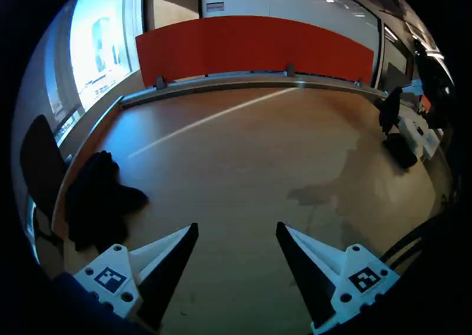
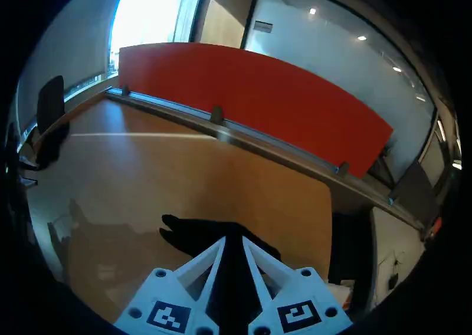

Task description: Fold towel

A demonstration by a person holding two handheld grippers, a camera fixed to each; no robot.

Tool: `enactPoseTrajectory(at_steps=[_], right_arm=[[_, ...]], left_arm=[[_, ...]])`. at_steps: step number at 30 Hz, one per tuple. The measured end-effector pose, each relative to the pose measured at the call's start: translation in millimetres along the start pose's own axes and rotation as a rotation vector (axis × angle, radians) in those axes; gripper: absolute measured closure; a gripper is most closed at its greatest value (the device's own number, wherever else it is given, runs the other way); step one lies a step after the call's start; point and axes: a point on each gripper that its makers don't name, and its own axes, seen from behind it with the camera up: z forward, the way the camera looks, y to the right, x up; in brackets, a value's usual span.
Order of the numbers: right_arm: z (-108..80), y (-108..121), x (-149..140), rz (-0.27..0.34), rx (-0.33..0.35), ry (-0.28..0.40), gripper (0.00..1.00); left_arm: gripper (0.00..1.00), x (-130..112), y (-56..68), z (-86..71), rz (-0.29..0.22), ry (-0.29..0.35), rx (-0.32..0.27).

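Observation:
A dark towel (image 2: 189, 232) lies bunched on the wooden table (image 2: 177, 164) near its right edge in the right gripper view. My right gripper (image 2: 233, 242) is shut on the towel, with dark fabric showing in the narrow slit between its fingers. In the left gripper view, my left gripper (image 1: 237, 232) hovers open over bare tabletop (image 1: 248, 146), its fingers wide apart and holding nothing. A dark crumpled cloth heap (image 1: 94, 199) sits at the table's left edge, left of the left gripper's left finger (image 1: 171, 255); I cannot tell whether it is a towel.
A red partition (image 1: 253, 46) (image 2: 253, 99) runs along the table's far edge on a metal rail. A dark chair (image 1: 41, 158) (image 2: 50, 102) stands beyond the left edge by the windows. Dark objects (image 1: 395, 128) and another desk lie off the right end.

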Motion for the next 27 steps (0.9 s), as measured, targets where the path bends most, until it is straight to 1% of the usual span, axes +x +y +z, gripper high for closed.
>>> enactPoseTrajectory(at_steps=[9,16,21,27], right_arm=[[1.7,7.4,-9.1,0.006,-0.008,-0.019,0.95],[-2.8,13.2,-25.9,0.019,-0.019,-0.041,0.95],[-13.2,15.9,-45.0,0.036,-0.023,-0.059,0.95],[-30.0,16.3,-84.5,0.047,-0.018,-0.111,0.95]], left_arm=[[0.02,2.8,2.0,1.5,0.006,0.0,-0.001],[0.02,4.8,4.3,2.5,0.009,-0.002,-0.004],[0.02,6.4,4.9,2.8,0.014,-0.001,-0.006],[0.01,5.8,6.3,3.0,0.014,-0.001,-0.011]])
